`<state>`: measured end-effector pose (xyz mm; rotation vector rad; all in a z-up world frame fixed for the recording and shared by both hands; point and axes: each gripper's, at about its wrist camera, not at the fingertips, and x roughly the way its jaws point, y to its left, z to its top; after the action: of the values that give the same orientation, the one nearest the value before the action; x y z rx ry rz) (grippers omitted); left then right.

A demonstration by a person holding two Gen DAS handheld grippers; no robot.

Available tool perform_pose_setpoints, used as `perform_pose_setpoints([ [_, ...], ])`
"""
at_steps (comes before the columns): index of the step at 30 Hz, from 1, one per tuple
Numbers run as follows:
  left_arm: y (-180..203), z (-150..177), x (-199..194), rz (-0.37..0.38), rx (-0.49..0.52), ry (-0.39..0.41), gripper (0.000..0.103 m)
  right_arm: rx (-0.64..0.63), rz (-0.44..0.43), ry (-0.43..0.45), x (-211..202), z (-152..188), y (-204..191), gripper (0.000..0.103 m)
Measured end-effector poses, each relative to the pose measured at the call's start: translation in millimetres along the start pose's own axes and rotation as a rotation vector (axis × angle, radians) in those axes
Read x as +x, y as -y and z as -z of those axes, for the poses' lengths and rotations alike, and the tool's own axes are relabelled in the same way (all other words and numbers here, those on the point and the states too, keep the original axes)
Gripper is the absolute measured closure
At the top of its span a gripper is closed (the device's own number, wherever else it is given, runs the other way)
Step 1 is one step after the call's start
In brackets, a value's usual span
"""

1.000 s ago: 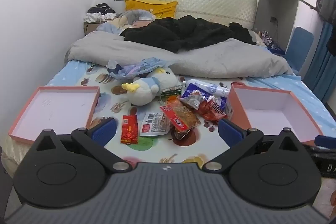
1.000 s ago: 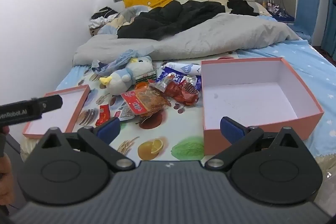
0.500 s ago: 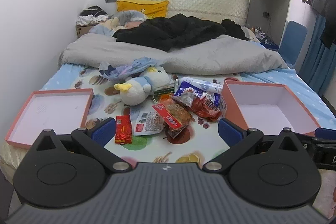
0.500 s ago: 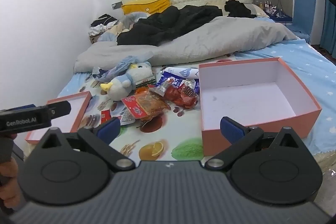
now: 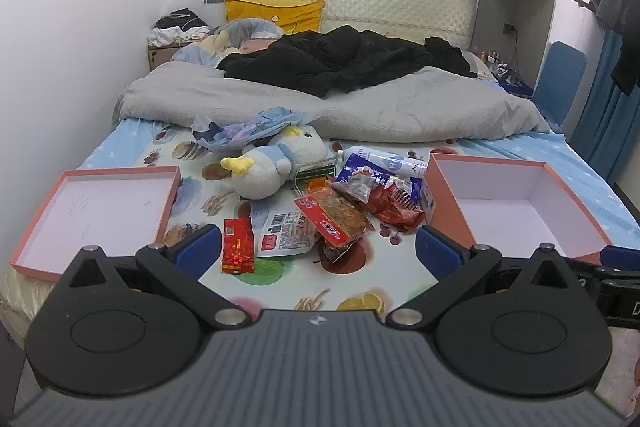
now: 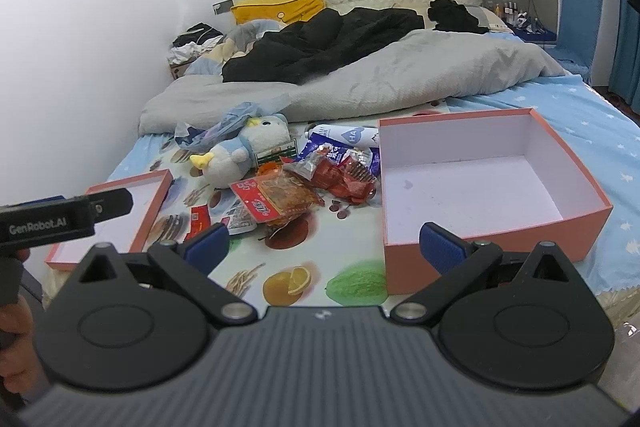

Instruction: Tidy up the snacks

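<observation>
Hovering at the foot of the bed, the left gripper [image 5: 318,253] has its blue-padded fingers spread wide apart and holds nothing. The snack pile [image 5: 352,205] lies on the fruit-print sheet [image 5: 352,279] ahead of it, just beyond the fingertips and apart from them. The right gripper [image 6: 324,247] is likewise spread wide and empty, its right finger in front of the near wall of the deep pink box [image 6: 496,187].

Taking the plush penguin [image 5: 276,163] as the mark: the pile spreads from just beside it toward the deep pink box. A clear packet with a red label strip [image 5: 334,215] lies below and to the right of the penguin, partly over a white-labelled packet [image 5: 280,237]. A small red packet [image 5: 238,245] sits below the penguin, near the left gripper's left finger. Crumpled red wrappers [image 5: 394,205] and a blue-and-white bag [image 5: 378,163] lie to the penguin's right, reaching the box's wall. A shallow pink lid [image 5: 96,211] lies to the penguin's left, well apart from the snacks. Behind the penguin is a crumpled plastic bag [image 5: 244,131], then a grey duvet [image 5: 360,107].
</observation>
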<state>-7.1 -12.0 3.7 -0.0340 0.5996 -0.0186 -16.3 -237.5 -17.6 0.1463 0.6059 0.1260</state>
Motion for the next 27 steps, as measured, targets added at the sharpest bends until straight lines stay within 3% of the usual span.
perform_pose_setpoints([
  [27,0.0,1.0,5.1,0.011,-0.013,-0.017,0.0,-0.008,0.009,-0.014,2.6,1.2,-0.9,0.0],
])
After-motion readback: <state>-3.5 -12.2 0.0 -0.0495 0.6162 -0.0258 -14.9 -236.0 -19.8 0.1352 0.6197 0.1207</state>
